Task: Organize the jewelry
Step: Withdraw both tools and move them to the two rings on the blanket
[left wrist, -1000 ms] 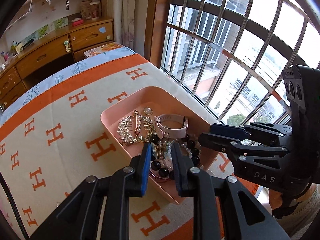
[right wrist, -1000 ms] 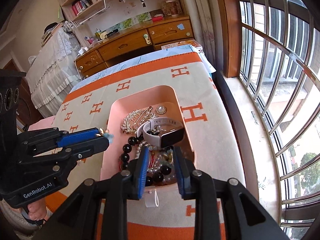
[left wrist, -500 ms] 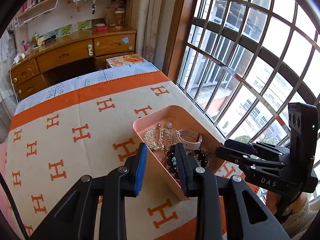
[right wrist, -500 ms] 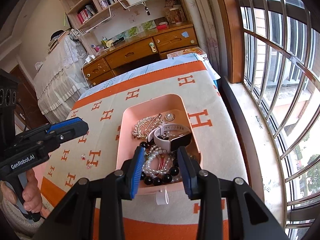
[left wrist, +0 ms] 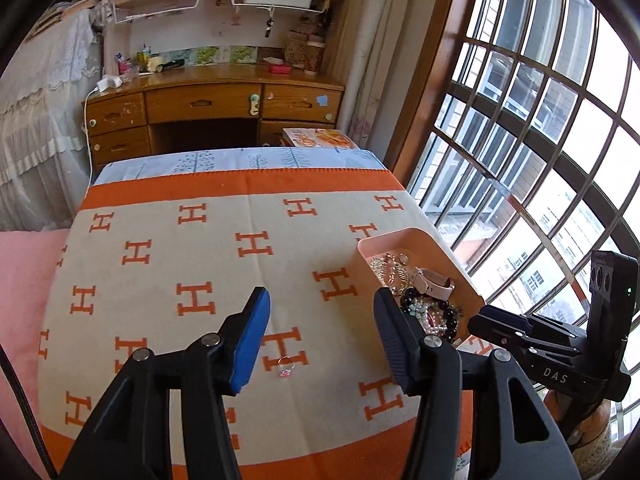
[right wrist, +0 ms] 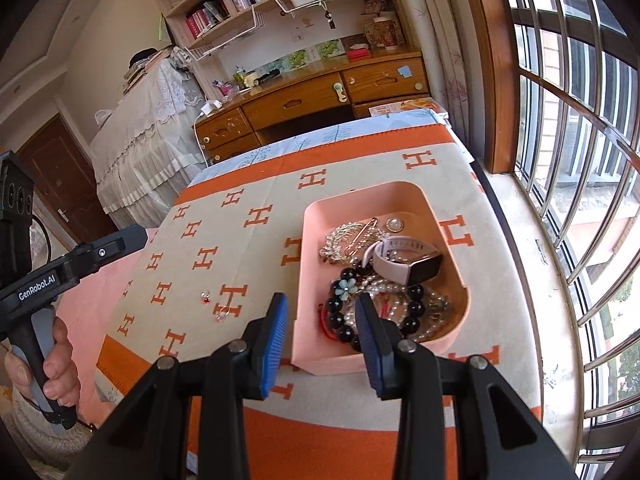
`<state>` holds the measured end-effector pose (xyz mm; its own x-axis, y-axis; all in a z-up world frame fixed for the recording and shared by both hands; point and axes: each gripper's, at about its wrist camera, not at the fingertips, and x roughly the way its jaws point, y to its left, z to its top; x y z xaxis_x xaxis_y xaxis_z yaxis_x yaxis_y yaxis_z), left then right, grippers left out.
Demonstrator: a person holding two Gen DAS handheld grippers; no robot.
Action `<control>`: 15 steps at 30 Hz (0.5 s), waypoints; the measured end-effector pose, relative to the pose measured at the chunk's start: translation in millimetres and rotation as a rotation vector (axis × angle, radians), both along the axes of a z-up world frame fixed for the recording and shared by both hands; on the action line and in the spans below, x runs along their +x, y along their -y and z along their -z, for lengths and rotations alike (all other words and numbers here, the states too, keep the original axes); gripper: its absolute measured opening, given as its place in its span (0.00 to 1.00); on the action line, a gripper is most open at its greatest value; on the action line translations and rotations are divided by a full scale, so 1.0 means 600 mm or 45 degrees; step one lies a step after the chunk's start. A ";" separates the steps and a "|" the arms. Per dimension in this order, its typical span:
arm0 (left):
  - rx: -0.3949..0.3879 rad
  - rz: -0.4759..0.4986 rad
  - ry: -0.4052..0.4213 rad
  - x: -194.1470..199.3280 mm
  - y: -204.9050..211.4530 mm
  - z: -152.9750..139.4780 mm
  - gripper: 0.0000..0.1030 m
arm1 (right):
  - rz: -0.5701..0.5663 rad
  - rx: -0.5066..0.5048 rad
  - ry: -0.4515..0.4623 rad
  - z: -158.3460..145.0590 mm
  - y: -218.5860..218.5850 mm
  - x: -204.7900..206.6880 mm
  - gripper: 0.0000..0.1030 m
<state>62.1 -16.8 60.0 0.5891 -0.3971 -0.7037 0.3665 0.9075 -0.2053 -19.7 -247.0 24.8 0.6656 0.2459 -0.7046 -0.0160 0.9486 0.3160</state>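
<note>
Left gripper (left wrist: 320, 328): jaws opening, nothing between them, above the blanket (left wrist: 168, 240) at lower centre. A small ring (left wrist: 285, 365) lies on the blanket below the gap.

Right gripper (right wrist: 322, 340): jaws partly spread, empty, over the tray's (right wrist: 360, 196) near edge. Tray at centre right holds a watch (right wrist: 404, 264), beads (right wrist: 414, 308) and a hair comb (right wrist: 344, 236).

Two small pieces (right wrist: 214, 306) lie on the blanket left of the tray.

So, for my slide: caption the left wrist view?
Left claw opening, empty, above a small ring on the blanket, pink jewelry tray alongside.
</note>
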 end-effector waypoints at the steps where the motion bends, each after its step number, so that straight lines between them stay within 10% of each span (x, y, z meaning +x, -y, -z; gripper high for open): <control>1: -0.005 -0.016 -0.001 -0.003 -0.011 0.000 0.51 | -0.015 0.000 -0.001 0.000 -0.007 0.000 0.34; 15: -0.006 -0.211 -0.062 -0.028 -0.133 0.056 0.51 | -0.239 -0.026 -0.079 0.044 -0.153 0.017 0.34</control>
